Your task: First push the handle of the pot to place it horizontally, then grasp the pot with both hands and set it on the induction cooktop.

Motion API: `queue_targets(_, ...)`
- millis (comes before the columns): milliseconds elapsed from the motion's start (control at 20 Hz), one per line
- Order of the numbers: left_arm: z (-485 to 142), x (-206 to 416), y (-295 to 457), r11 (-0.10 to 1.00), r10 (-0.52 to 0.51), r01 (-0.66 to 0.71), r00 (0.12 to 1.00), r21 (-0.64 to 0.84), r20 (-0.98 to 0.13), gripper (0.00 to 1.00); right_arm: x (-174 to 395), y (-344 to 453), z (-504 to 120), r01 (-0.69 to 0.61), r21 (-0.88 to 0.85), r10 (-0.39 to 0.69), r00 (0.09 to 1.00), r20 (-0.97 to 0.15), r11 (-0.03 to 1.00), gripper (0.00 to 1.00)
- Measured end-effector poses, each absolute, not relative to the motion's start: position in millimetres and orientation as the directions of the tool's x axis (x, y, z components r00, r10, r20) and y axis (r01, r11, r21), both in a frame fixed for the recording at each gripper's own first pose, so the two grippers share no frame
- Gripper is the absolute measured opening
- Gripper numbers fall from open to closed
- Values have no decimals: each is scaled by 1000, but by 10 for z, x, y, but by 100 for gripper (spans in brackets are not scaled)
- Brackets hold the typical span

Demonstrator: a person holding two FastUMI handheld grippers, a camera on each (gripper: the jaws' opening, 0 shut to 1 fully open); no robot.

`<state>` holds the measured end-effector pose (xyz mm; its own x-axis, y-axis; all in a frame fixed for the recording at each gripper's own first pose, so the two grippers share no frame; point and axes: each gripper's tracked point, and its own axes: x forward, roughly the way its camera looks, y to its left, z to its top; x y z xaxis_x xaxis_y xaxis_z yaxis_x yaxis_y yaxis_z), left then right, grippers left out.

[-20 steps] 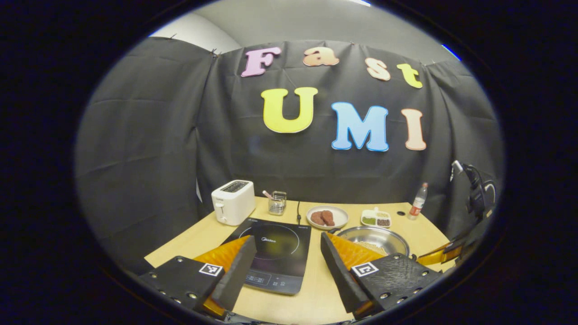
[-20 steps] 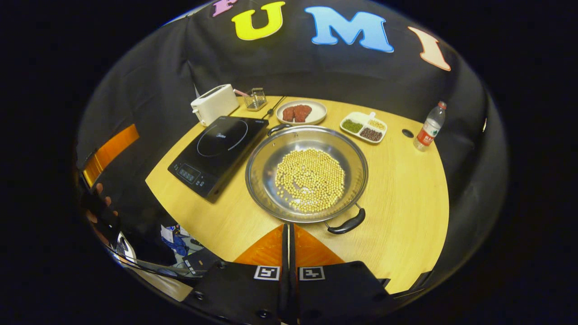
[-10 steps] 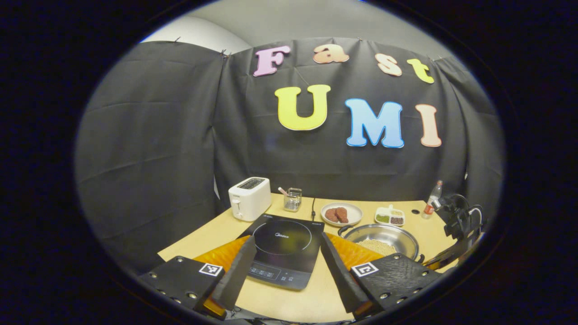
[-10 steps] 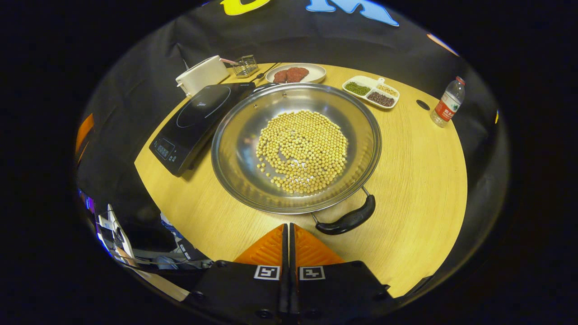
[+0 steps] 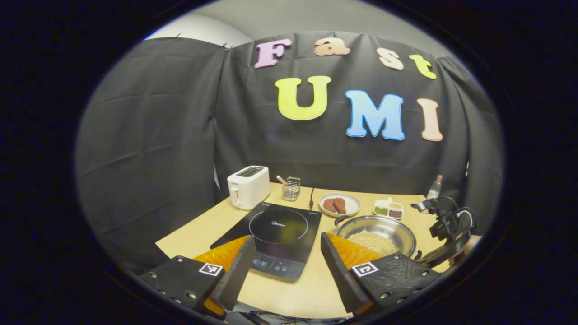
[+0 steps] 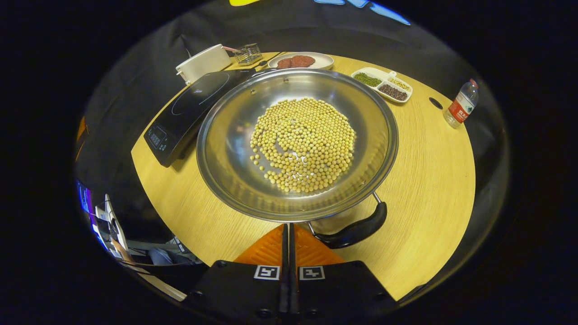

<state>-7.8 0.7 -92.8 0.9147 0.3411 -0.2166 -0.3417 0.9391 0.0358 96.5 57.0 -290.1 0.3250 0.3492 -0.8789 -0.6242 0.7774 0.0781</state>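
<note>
Handle [image 6: 356, 229] of my soybean pot [image 6: 297, 143] slants just right of my closed right gripper [image 6: 289, 234], nearer than my wide-open left gripper [image 5: 284, 266].

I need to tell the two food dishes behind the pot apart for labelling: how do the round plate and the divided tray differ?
The round plate is a single open circle holding reddish-brown patties; the divided tray is roughly rectangular, split into compartments of green, dark and pale grains. The plate sits nearer the induction cooktop, while the tray sits toward the bottle. Both are pale dishes resting flat on the wooden table beyond the pot.
</note>
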Motion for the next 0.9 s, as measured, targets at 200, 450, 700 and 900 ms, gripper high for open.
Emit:
queue_targets(200,-833,-32,-86,943,330,-333,926,15,-185,88,1023,508,-2917,-622,72,344,330,-879,780,2)
queue_targets(450,-878,45,-164,946,321,-323,928,22,-190,88,1144,377,-2930,-608,62,333,344,-878,791,2)
queue_targets(700,-914,120,-280,950,309,-310,929,26,-204,88,1321,294,-2891,-600,46,326,367,-871,799,2)
queue_targets(900,-920,179,-361,953,303,-301,930,44,-206,88,1487,141,-2929,-590,7,296,395,-870,808,1)
